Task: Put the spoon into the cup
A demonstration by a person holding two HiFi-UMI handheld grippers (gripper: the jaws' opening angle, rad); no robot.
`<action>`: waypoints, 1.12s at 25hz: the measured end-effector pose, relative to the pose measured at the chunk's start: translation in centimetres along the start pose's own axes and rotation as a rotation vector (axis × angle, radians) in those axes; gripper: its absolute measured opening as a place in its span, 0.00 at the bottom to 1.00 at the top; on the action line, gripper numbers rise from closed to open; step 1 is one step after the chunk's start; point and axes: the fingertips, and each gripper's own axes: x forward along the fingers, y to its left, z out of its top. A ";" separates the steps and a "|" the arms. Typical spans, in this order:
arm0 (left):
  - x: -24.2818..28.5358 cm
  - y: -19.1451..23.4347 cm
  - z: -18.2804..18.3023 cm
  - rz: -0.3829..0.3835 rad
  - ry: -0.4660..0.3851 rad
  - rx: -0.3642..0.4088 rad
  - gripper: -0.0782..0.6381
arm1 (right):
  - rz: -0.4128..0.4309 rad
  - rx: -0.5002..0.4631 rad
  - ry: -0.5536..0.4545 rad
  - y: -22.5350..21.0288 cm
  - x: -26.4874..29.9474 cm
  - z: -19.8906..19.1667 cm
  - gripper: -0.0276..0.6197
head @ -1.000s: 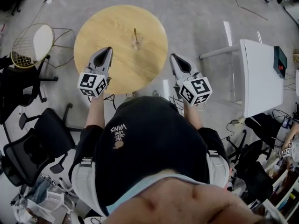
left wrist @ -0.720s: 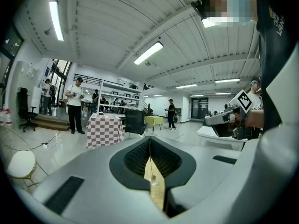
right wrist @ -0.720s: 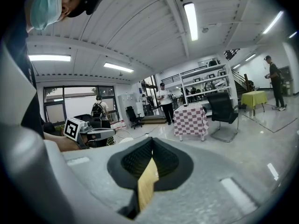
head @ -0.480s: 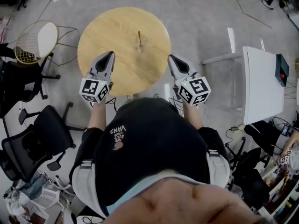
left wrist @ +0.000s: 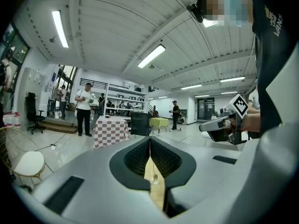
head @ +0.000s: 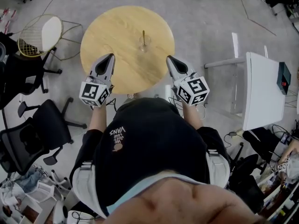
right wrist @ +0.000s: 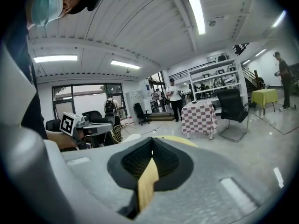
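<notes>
A clear glass cup (head: pixel 144 43) stands on the round wooden table (head: pixel 117 27), right of its middle, with a gold spoon (head: pixel 143 34) upright in it. My left gripper (head: pixel 110 56) hangs over the table's near left edge, jaws shut and empty. Over the near right edge my right gripper (head: pixel 168 58) is shut and empty too. Both are well short of the cup. In the left gripper view the cup (left wrist: pixel 154 179) shows small through the slit behind the shut tips of the left gripper (left wrist: pixel 150 139). The right gripper (right wrist: pixel 152 140) shows only a strip of table (right wrist: pixel 147 183) there.
A gold wire chair (head: pixel 39 35) with a white seat stands left of the table. Black office chairs (head: pixel 28 139) sit at the lower left. A white table (head: pixel 260 90) is at the right. People stand far off beside a checked tablecloth (left wrist: pixel 111 130).
The head view has drifted, so the table sits a little further right in frame. Both grippers keep much the same places at the table's near edge and stay shut.
</notes>
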 end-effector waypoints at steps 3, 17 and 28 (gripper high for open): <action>-0.5 0.1 0.0 0.012 -0.004 0.002 0.11 | 0.010 -0.017 0.008 0.2 0.6 -0.1 0.04; -2.2 -0.2 0.7 0.057 -0.034 -0.013 0.11 | 0.067 -0.048 0.033 1.0 2.2 -0.3 0.04; -2.5 0.1 0.8 0.075 -0.035 -0.018 0.11 | 0.085 -0.058 0.043 1.1 3.1 -0.2 0.04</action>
